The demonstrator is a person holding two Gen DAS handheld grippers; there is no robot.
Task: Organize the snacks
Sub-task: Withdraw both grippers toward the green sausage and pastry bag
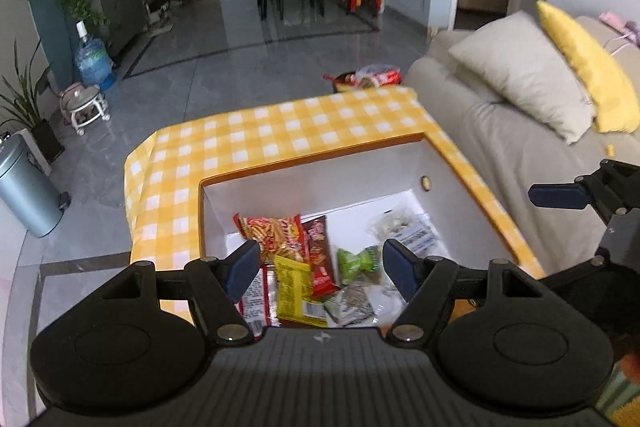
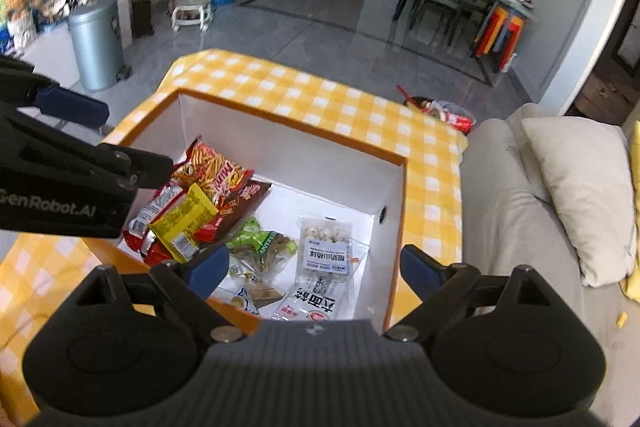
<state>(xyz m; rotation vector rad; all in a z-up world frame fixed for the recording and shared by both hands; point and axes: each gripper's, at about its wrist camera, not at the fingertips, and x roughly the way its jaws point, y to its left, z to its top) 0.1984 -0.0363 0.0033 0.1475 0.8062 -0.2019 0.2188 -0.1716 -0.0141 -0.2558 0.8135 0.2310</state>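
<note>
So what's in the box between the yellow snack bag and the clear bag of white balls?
A green packet lies between the yellow bag and the clear bag of white balls, best seen in the right wrist view.

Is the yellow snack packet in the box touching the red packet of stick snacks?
Touching. The right wrist view shows the yellow packet lying on top of the red packets, its upper corner overlapping the red stick-snack packet with no gap between them.

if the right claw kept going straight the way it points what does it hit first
Probably the clear packet of white round snacks lying on the floor of the white box. The open right claw aims down into it with nothing between, though depth is hard to judge.
</note>
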